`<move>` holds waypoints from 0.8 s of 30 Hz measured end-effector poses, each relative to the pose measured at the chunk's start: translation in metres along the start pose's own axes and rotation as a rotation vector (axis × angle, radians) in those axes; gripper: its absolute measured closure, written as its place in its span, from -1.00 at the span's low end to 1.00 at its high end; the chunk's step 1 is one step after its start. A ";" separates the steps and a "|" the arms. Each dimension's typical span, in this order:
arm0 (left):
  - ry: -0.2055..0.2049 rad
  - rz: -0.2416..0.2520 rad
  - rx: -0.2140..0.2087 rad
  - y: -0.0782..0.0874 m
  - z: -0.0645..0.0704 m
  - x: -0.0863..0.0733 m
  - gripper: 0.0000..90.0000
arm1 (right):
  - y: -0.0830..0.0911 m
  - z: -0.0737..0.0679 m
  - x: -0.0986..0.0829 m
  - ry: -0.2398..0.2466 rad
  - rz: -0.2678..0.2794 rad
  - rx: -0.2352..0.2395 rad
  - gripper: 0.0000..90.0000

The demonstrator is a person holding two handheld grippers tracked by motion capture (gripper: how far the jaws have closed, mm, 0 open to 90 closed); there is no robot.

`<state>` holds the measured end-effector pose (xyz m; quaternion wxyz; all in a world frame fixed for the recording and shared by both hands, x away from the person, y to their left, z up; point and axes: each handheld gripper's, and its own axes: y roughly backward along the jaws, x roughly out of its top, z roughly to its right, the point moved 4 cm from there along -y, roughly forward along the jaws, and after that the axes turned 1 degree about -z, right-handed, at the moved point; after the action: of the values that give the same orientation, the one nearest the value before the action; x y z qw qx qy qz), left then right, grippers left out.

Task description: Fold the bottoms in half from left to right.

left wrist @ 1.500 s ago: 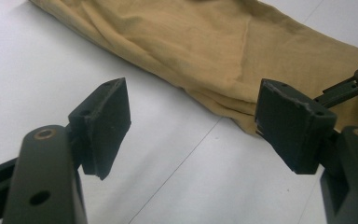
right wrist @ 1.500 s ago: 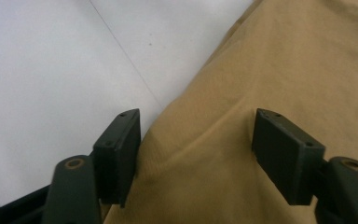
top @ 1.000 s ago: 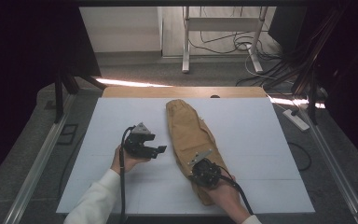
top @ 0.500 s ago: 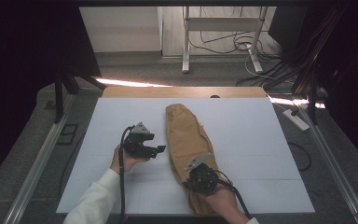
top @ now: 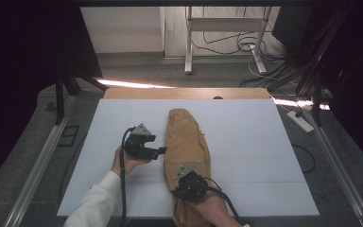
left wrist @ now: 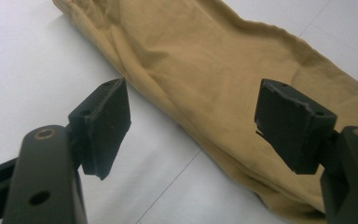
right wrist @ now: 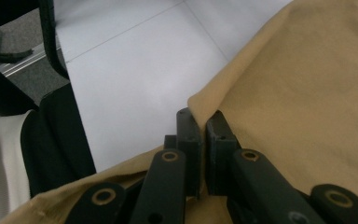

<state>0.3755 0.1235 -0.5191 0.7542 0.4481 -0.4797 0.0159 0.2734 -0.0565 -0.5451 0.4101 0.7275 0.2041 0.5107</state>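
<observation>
Right claw (right wrist: 203,154) is clenched on a fold of tan cloth (top: 185,142) near the surface's (top: 264,142) front edge, while left claw (left wrist: 196,126) is held released beside it.

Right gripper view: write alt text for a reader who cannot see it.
The right gripper has its two black jaws pinched shut on a folded edge of the tan cloth, which covers the right half of the picture. The white table surface lies beyond.
</observation>
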 end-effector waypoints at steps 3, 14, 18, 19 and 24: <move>-0.001 0.000 0.000 0.000 0.000 0.000 -0.42 | 0.000 -0.001 0.000 0.006 0.003 0.005 0.91; 0.003 0.007 0.005 0.003 -0.003 0.000 -0.42 | 0.027 0.012 0.010 -0.010 0.159 -0.011 -0.04; 0.009 0.008 0.006 0.003 -0.004 -0.001 -0.42 | 0.039 0.023 0.011 -0.042 0.190 -0.023 -0.11; 0.009 0.009 0.007 0.003 -0.004 -0.001 -0.42 | 0.042 0.026 0.011 -0.049 0.197 -0.030 -0.11; 0.009 0.007 0.006 0.003 -0.004 -0.001 -0.42 | 0.048 0.041 0.007 -0.071 0.197 -0.070 -0.11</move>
<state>0.3771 0.1282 -0.5184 0.7550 0.4484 -0.4780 0.0219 0.3081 -0.0950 -0.5085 0.3901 0.7470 0.0990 0.5292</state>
